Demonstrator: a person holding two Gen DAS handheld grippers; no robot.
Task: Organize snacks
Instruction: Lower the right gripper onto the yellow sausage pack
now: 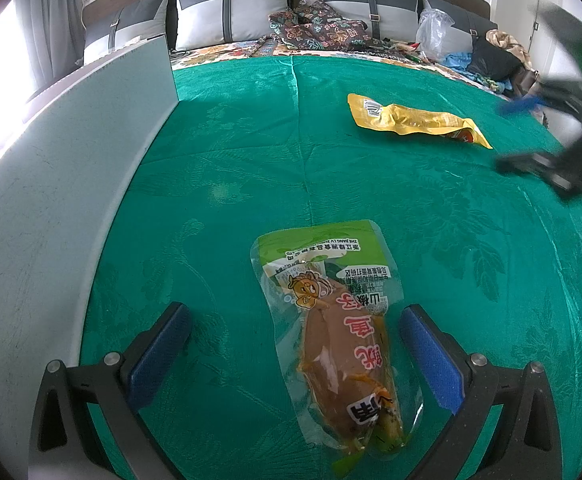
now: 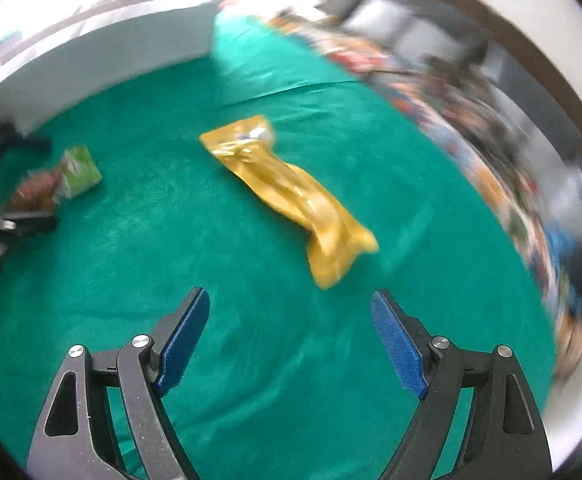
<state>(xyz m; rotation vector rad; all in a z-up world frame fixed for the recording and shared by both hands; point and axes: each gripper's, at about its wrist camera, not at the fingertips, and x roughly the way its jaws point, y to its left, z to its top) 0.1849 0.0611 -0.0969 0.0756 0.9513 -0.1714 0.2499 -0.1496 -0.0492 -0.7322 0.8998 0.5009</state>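
Green patterned cloth (image 1: 251, 128) covers the work surface. Pale grey board (image 1: 63, 168) stands along it at 9 o'clock. Grey-and-white cushions (image 1: 231, 12) line a dark headboard at 12. Crumpled floral fabric (image 1: 315, 28), clear plastic bag (image 1: 435, 30), clothes pile at 1–2. Curtain (image 1: 47, 4), bright window glare at 10. White walls.

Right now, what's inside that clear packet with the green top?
Through the packet, a brown piece of food shows. Red and white printed labels cover part of it, so what it is stays unclear.

A green cloth (image 1: 251, 140) carries a green-topped snack pouch (image 1: 331, 328) and a yellow packet (image 1: 415, 120).
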